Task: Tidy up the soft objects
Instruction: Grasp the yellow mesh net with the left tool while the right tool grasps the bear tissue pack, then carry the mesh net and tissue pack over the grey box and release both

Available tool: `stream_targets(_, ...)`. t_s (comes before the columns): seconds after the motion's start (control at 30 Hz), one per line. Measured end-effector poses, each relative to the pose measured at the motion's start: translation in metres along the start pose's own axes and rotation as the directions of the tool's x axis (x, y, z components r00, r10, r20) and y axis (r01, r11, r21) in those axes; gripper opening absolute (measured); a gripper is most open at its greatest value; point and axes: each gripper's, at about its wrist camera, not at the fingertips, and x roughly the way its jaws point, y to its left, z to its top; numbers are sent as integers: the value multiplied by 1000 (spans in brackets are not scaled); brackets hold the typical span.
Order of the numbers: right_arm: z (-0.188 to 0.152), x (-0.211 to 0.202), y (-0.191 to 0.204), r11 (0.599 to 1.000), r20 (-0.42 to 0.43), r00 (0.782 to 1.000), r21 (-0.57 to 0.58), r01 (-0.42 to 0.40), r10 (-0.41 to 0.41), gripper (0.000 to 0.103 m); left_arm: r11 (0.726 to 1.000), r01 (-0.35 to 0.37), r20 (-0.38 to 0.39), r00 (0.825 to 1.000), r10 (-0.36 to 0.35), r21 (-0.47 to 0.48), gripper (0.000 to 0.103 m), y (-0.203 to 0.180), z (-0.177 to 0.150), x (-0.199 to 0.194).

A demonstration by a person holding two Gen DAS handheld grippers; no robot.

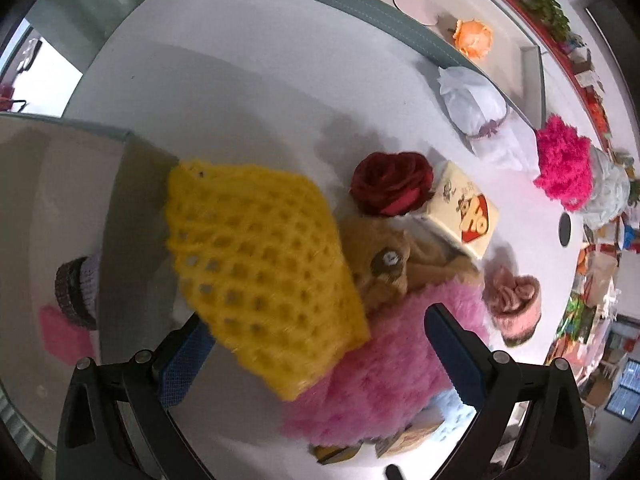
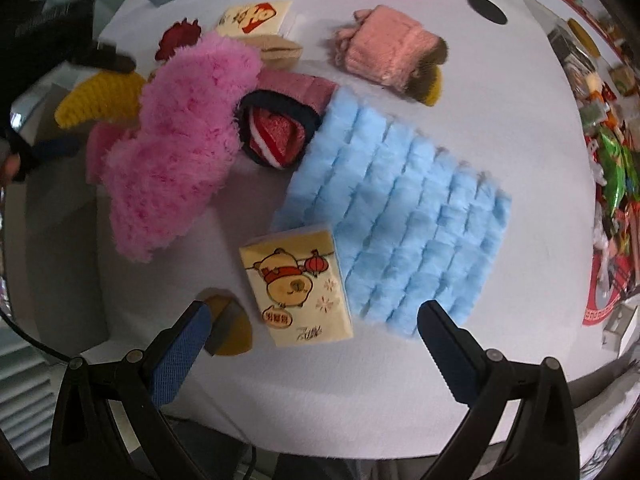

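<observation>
Yellow crocheted net (image 1: 256, 264) hangs mid-frame between the spread fingers of the left gripper (image 1: 320, 356), ungripped, over the pink fluffy cloth (image 1: 372, 376). Right gripper (image 2: 312, 344) also spread, tissue pack (image 2: 298, 288) just ahead, long axis toward it.

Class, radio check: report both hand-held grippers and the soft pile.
Left hand-held gripper open, yellow knit net between its fingers. Right hand-held gripper open above tissue pack. Pink fluffy item beside it.
</observation>
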Motion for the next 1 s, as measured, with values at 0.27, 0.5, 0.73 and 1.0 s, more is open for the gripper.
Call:
stream_targets(0.27,4,22,15,998,-10,1000,-54,28,-29,103,1000,-21,8,1000,21,-8,95,-10,13,5)
stream_targets(0.5,4,39,26,996,-59,997,-78,50,-55,57,999,28,-52,998,-27,31,14,-15,10,10)
stream_targets(0.73,-4,22,18,999,-24,1000,-44,2,-3,57,982,13,23,1000,-18,186,13,-14,-11,-23)
stream_targets(1.0,-16,-6,4,997,15,998,46,-59,59,57,943,21,56,998,-42,333,13,-21,-56,-59)
